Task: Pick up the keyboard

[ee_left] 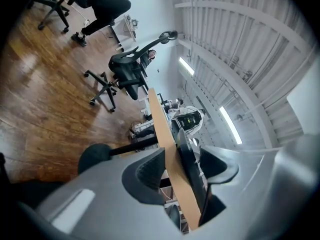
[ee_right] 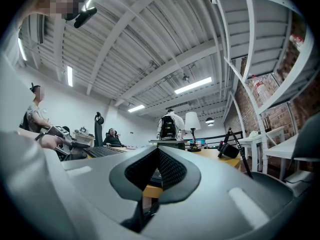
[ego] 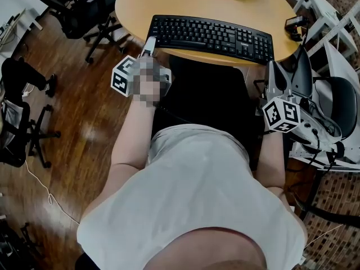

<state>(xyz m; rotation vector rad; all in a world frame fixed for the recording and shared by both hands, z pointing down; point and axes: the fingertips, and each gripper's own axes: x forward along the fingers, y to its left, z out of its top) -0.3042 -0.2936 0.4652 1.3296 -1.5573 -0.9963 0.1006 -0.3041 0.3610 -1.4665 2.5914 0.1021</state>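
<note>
Keyboard (ego: 212,37) is laid along the table's (ego: 135,4) near edge. Left claw (ego: 150,44) is spread wide, with the keyboard's left end and the table edge taken between its jaws, not pinched. Right claw (ego: 278,75) is pressed together, empty, held just off that edge by the keyboard's right end.

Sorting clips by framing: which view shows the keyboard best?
Head view: nearly the whole keyboard shows at the near edge of the round table. The left gripper view sees it edge-on between open jaws; the right gripper view catches only a partial glimpse at left.
</note>
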